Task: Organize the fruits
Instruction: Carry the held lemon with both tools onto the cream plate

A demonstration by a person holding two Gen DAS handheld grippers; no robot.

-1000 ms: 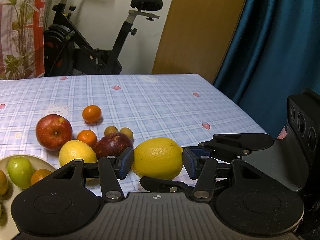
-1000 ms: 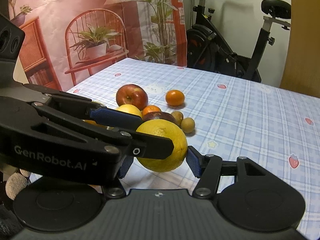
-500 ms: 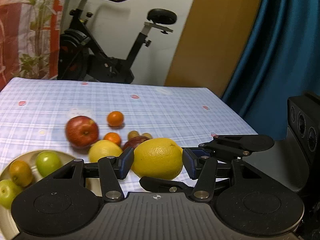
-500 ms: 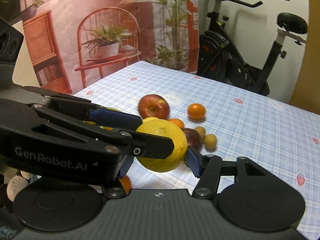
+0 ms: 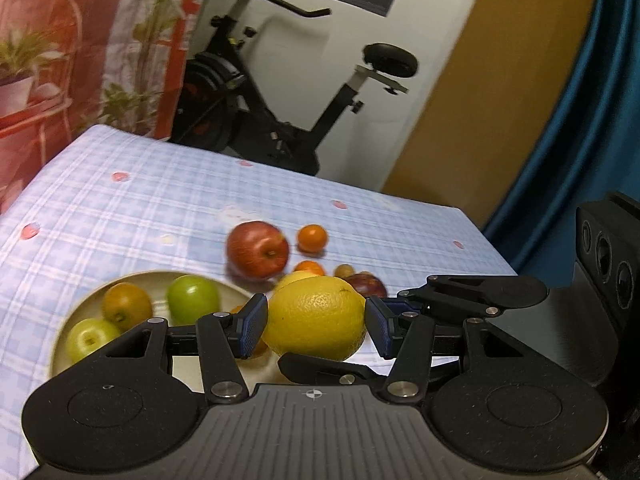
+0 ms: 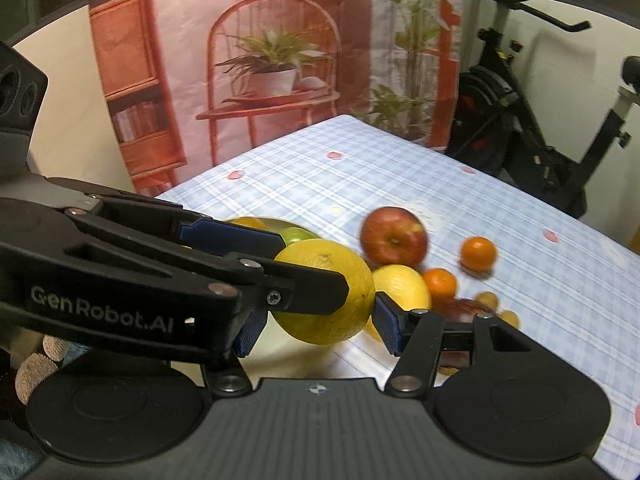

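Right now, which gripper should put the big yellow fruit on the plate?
Probably the left gripper. The right gripper clamps the yellow fruit too, but the plate lies on the left one's side.

The checked tablecloth (image 5: 168, 204) carries a plate (image 5: 64, 340) and loose fruit (image 5: 258, 249).

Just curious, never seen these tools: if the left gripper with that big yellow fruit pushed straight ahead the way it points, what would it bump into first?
Probably the small lemon just behind the big yellow fruit held in the left gripper; depth is unclear.
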